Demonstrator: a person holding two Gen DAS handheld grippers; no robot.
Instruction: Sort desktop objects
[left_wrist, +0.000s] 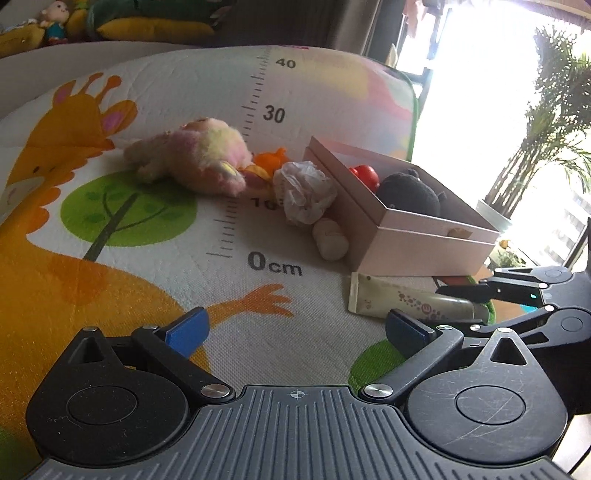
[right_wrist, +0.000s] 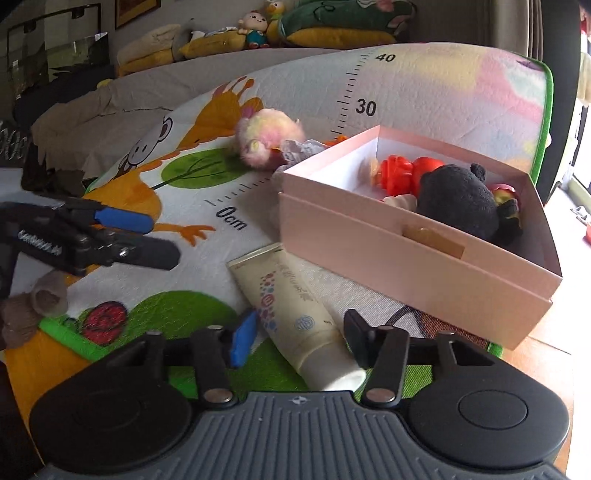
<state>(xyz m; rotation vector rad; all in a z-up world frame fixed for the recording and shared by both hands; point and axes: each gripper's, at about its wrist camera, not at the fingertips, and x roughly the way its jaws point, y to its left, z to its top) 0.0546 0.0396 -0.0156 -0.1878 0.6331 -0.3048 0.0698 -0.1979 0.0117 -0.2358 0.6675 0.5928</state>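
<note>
Cream tube (right_wrist: 295, 314) lies flat on play mat (right_wrist: 184, 314) just beside pink box (right_wrist: 406, 266), cap end between right gripper (right_wrist: 295, 338) fingers, which are spread wide, nothing held. Risk: tube is smooth & round, so a pinch near the cap may squirt it out, or nudge it vs box wall. Left gripper (left_wrist: 295, 330) also wide, empty, over bare mat w/ plush toy (left_wrist: 192, 158) well ahead.

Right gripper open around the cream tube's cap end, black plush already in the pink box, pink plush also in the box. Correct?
Not quite: the pink plush lies on the mat, outside the pink box, as the left wrist view shows. The rest holds: the right gripper is open around the cream tube at its cap end, and the black plush is in the box.
</note>
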